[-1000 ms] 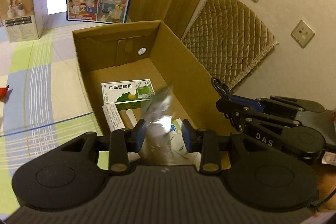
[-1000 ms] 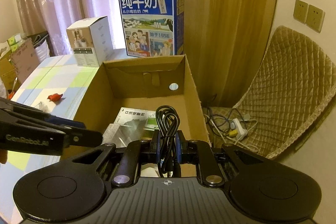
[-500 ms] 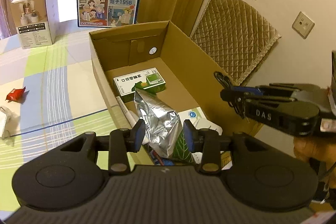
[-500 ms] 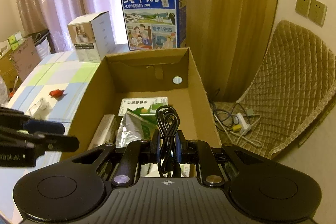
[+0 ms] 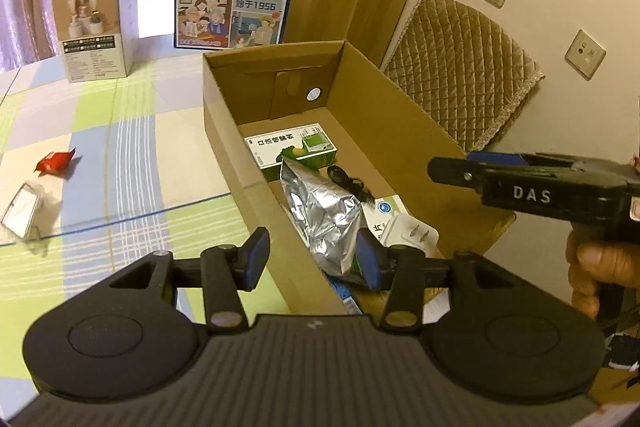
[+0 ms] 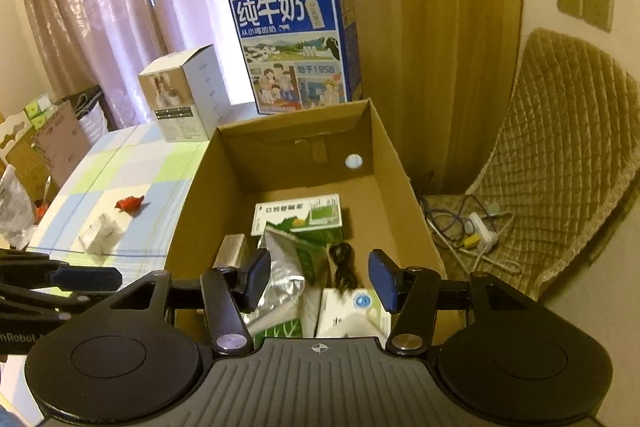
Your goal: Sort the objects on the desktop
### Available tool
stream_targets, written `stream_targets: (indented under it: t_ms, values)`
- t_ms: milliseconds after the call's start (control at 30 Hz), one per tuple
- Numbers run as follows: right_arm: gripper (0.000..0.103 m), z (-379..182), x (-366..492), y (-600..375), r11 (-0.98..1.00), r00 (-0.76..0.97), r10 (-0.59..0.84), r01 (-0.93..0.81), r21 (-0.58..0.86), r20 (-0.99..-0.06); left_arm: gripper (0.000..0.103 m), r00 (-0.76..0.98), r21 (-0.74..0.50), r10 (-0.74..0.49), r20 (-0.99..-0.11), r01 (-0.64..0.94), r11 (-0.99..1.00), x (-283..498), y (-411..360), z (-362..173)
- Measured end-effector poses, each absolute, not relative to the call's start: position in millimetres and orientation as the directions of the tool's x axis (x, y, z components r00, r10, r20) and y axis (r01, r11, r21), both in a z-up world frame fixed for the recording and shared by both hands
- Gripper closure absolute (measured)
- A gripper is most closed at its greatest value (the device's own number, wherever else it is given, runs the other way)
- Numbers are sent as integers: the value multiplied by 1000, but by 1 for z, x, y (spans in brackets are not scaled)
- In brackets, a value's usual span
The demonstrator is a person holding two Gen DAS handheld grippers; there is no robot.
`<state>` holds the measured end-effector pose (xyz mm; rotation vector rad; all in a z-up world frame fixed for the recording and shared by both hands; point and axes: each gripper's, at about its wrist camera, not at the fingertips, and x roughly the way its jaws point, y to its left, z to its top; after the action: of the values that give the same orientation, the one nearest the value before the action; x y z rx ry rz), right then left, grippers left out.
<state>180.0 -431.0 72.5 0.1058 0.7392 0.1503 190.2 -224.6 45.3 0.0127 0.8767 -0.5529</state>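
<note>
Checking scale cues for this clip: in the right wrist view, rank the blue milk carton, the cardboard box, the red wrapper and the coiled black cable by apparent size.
1. cardboard box
2. blue milk carton, though it stands farther back, so its true size is unsure
3. coiled black cable
4. red wrapper, close to the cable in looks and farther away; unsure

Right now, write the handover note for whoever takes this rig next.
Left claw: open, empty, above the near left wall of the cardboard box.
Right claw: open, empty, over the box.
In the box: silver foil pouch, black cable, green medicine box, white-and-blue packet.
Left to sort, on the table: red wrapper and small clear packet.
</note>
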Motion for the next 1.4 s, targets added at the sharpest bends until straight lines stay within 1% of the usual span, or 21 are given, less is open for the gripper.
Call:
stream_targets:
  t_ms: [200,267,333,400,467,500,533,567,667,833,1000,1067,1167,1400]
  values:
    - [47,75,157,-425,985,718,168,-95,144,-675,56,520,-211,-446,-729,449,868,173,-213,50]
    - [45,77,148,-421,985,717,167,-96,142,-677,48,524,-212,-444,-727,444,871,166,-209,51]
    - [43,78,138,-418,986,716,165,-93,141,-679,46,523,-215,-444,-728,440,872,159,-204,52]
    - [38,80,129,-413,986,711,165,-97,137,-684,42,526,-217,-443,-726,436,874,151,-200,53]
    - [34,81,119,-408,986,708,165,-103,130,-687,34,533,-218,-440,-723,428,877,143,-194,54]
    - [31,82,115,-406,986,707,164,-105,128,-688,33,535,-220,-440,-722,425,878,139,-192,54]
    - [30,82,109,-403,986,706,164,-106,126,-689,30,536,-223,-439,-721,421,879,134,-190,54]
    - [27,82,105,-401,986,706,164,-107,126,-689,25,537,-226,-439,-721,417,881,130,-187,54]
    - [21,83,91,-394,986,706,165,-110,123,-689,18,546,-227,-437,-714,410,883,118,-180,54]
    - [14,82,72,-382,986,697,164,-118,115,-698,10,566,-218,-424,-707,396,892,100,-167,53]
    - [2,83,56,-375,986,698,166,-113,122,-697,4,592,-209,-405,-697,373,904,85,-151,54]
    - [2,83,51,-372,987,696,163,-113,117,-699,2,606,-206,-395,-690,359,910,80,-145,55]
    - [2,84,44,-369,987,695,159,-112,113,-701,2,611,-219,-396,-686,346,912,74,-139,55]
    - [2,83,33,-368,988,686,153,-103,113,-711,2,614,-192,-374,-695,343,920,61,-136,53]
